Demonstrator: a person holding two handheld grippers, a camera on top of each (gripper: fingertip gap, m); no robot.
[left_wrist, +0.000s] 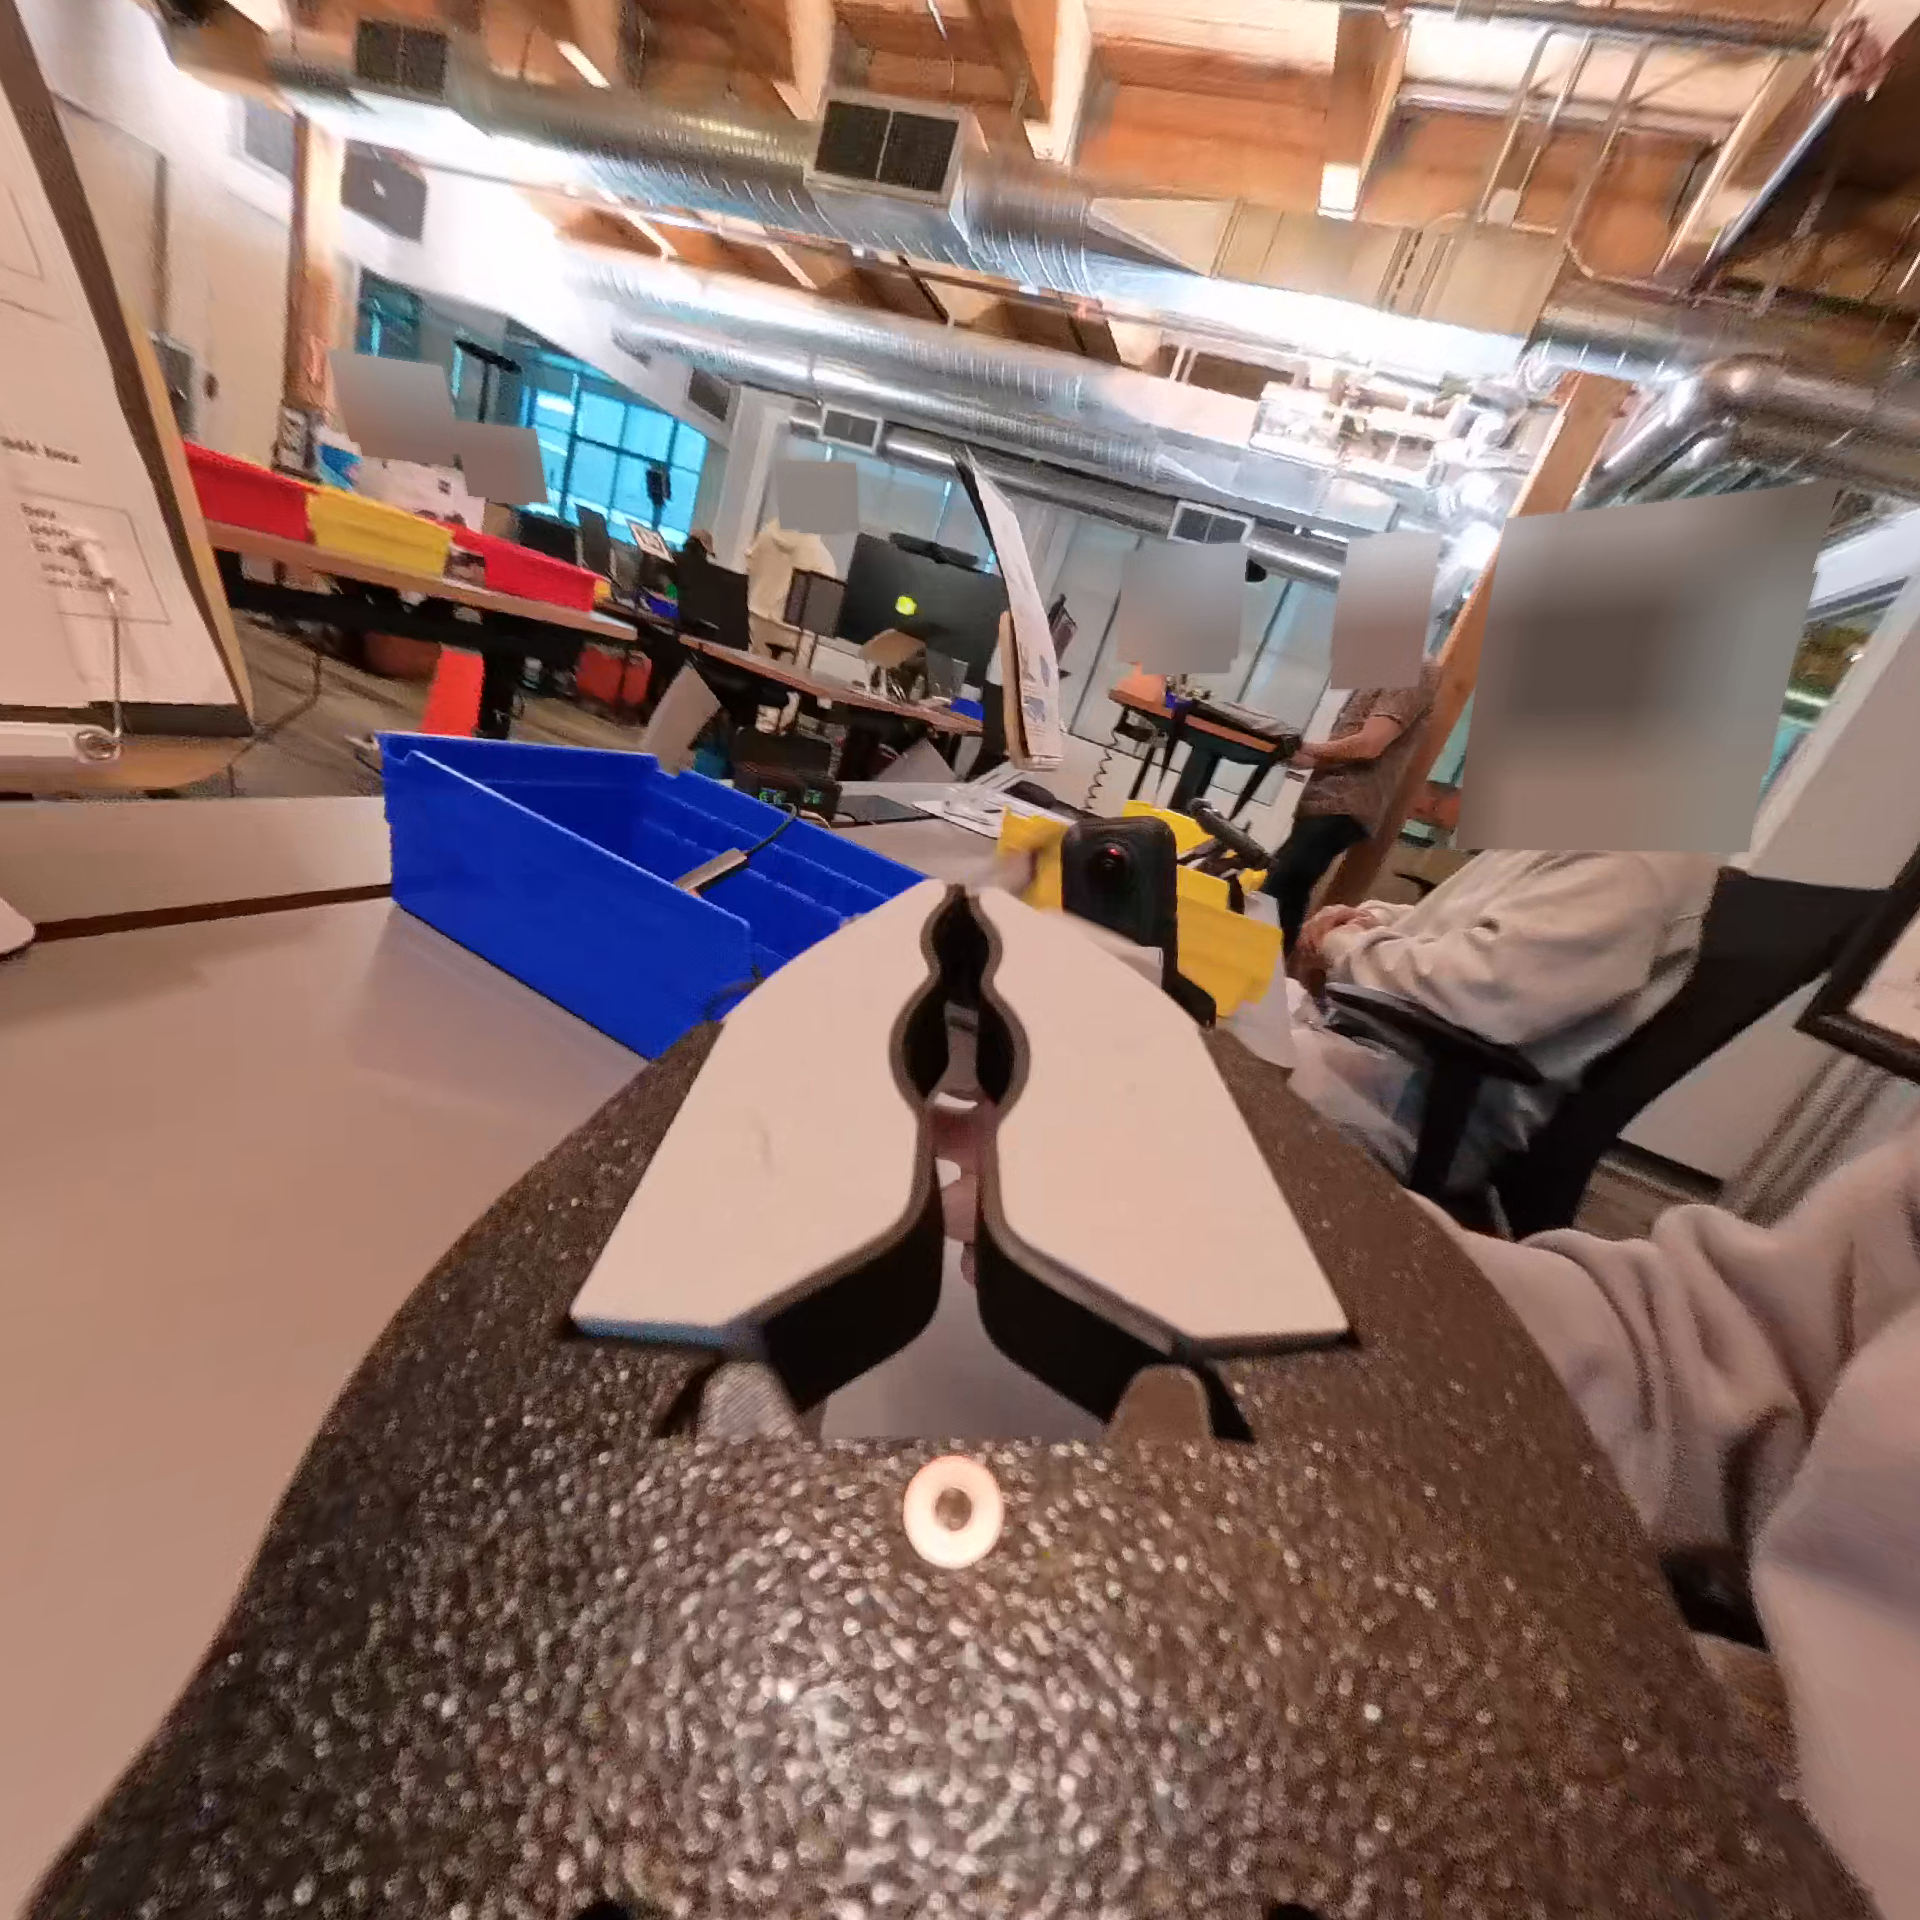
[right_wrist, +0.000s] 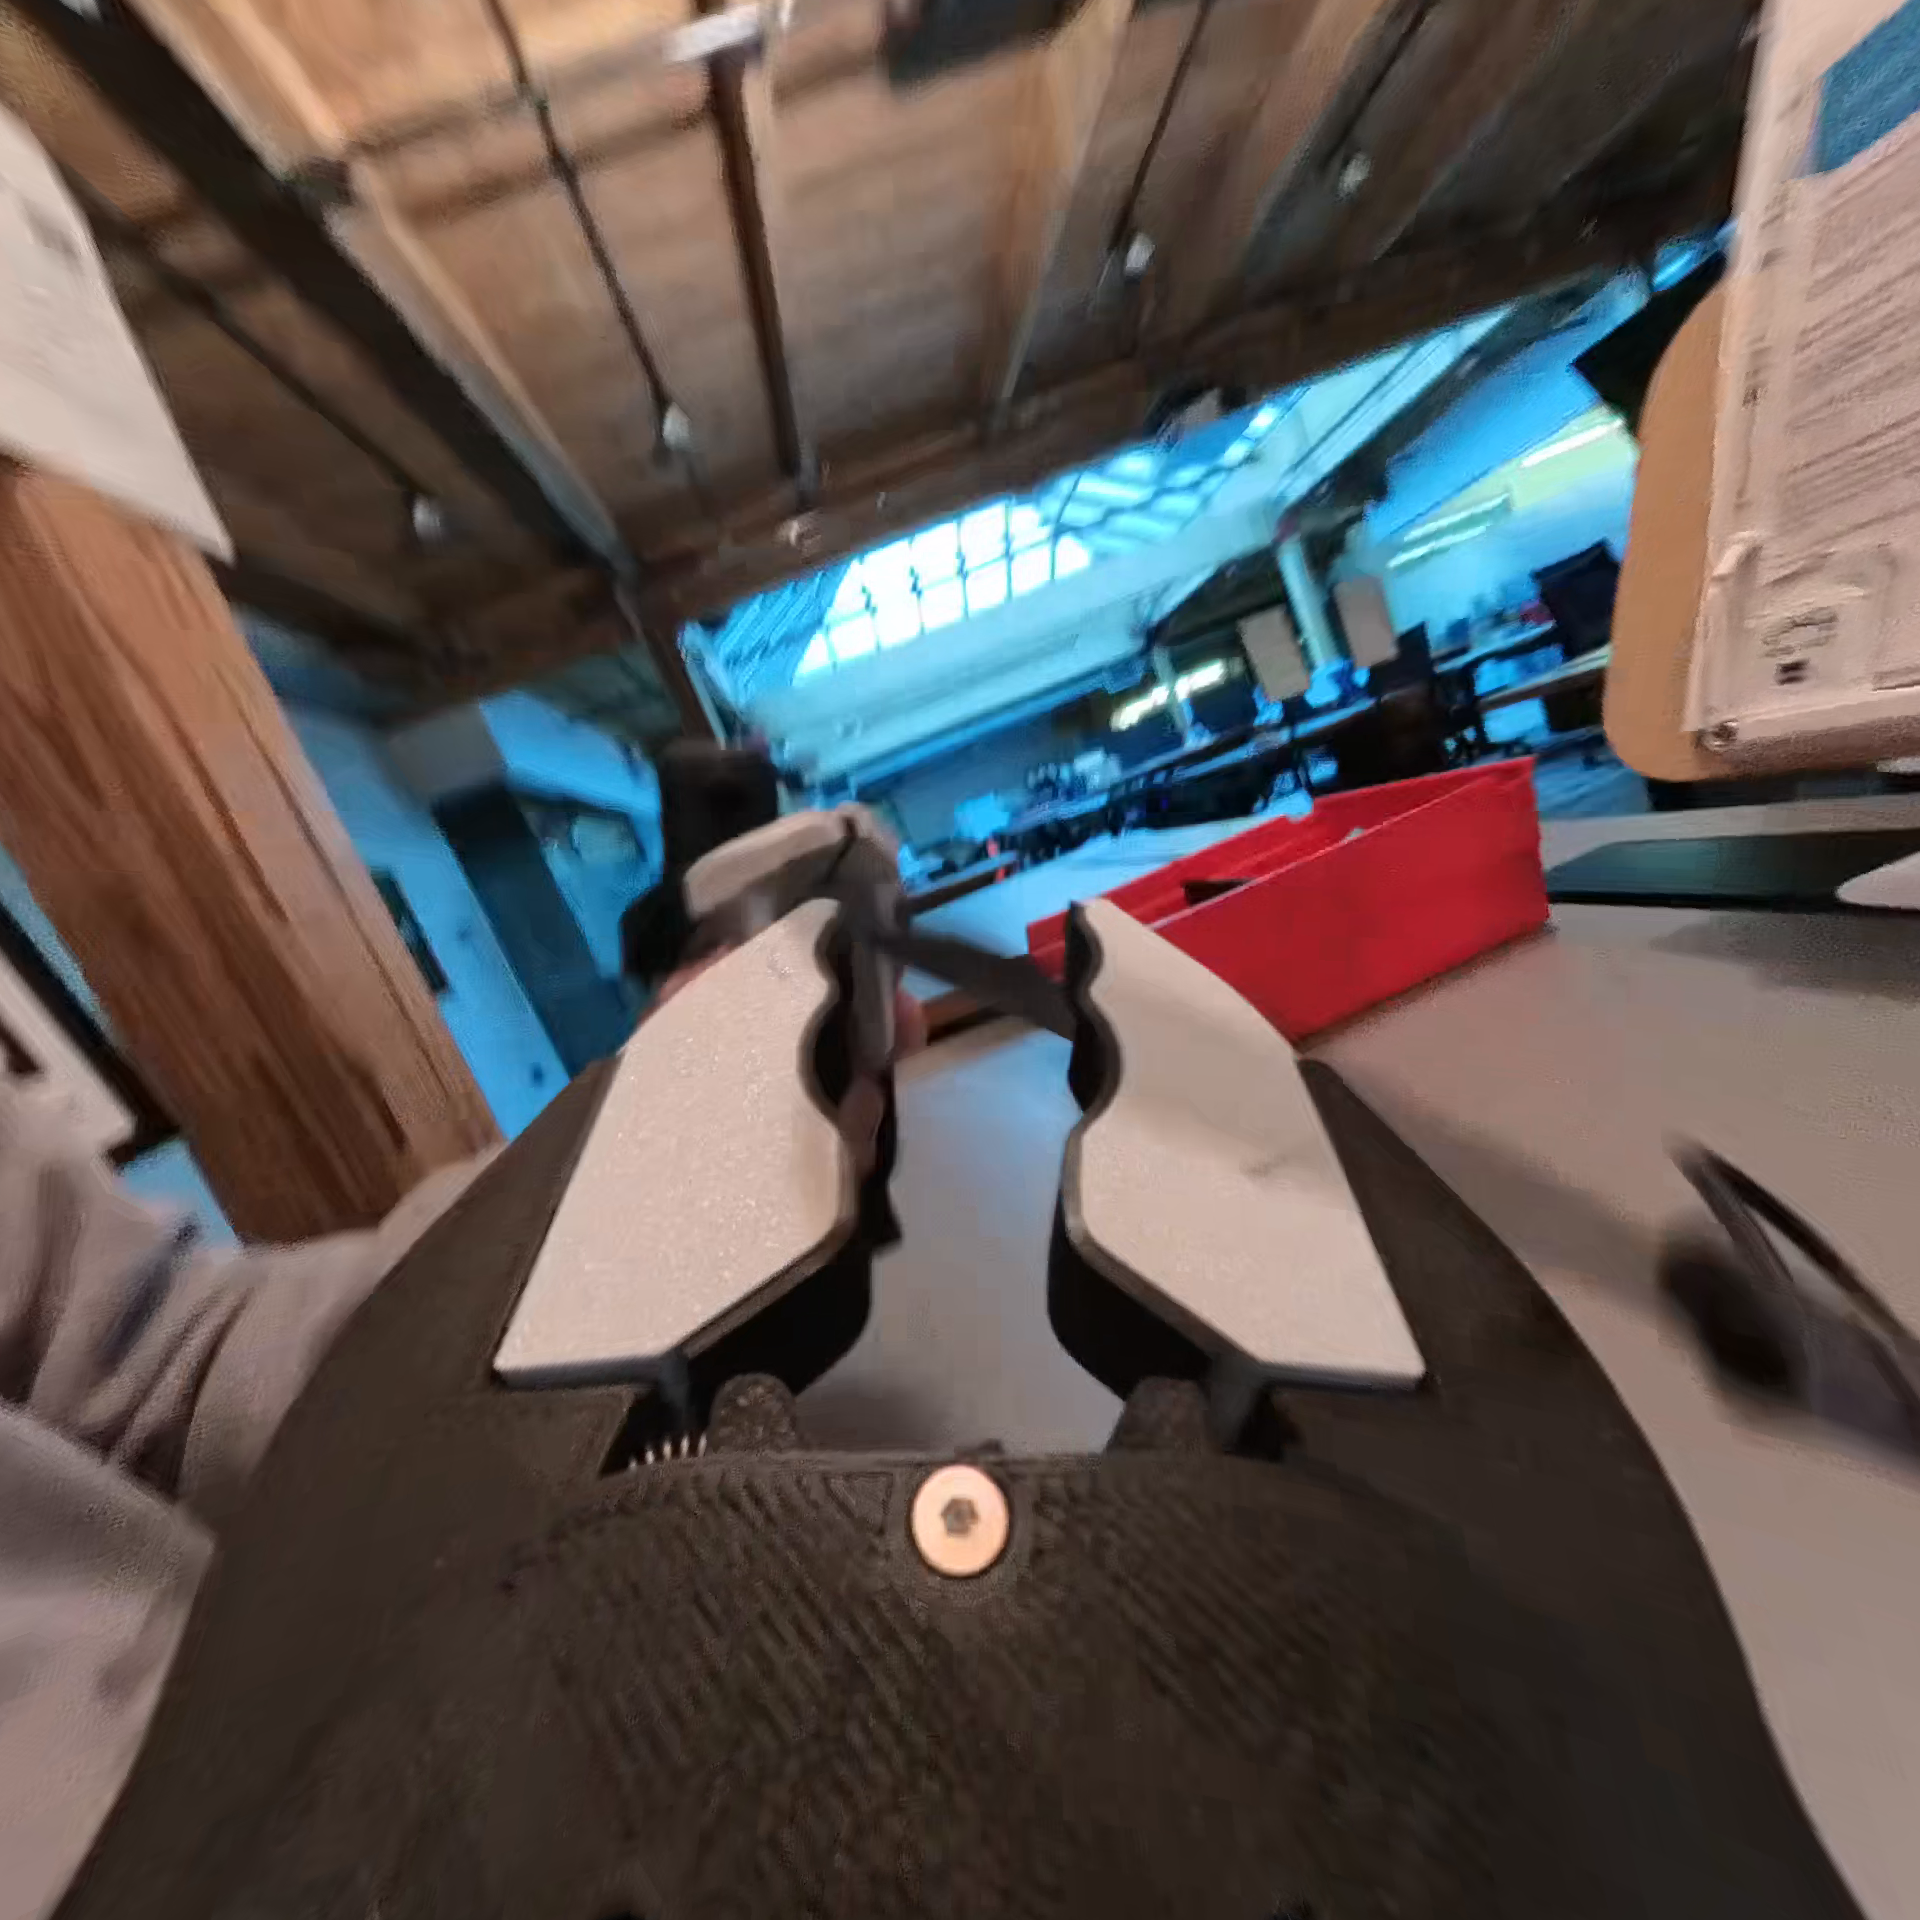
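My left gripper (left_wrist: 961, 899) is shut, its grey fingertips touching, held above the grey table (left_wrist: 260, 1091). In the right wrist view it (right_wrist: 779, 873) shows head-on, and a thin black strip (right_wrist: 977, 971) runs from its tips toward my right gripper (right_wrist: 956, 920). That gripper is open and the strip's end lies between its fingers, close to the right finger (right_wrist: 1174, 1122). What the strip is cannot be told through the blur. The right gripper's black camera (left_wrist: 1117, 873) and yellow body (left_wrist: 1231, 930) show just beyond my left fingertips. A hand (left_wrist: 961, 1174) shows through the finger gap.
A blue bin (left_wrist: 561, 883) with a cable and grey adapter (left_wrist: 707, 868) stands left of the grippers. A red bin (right_wrist: 1351, 914) stands ahead on the right. A wooden post (right_wrist: 156, 831) rises at the left. A blurred black cable (right_wrist: 1766, 1299) lies on the table. A seated person (left_wrist: 1507, 935) is at the right. Across from one pair of fingers to the other is roughly 5 cm.
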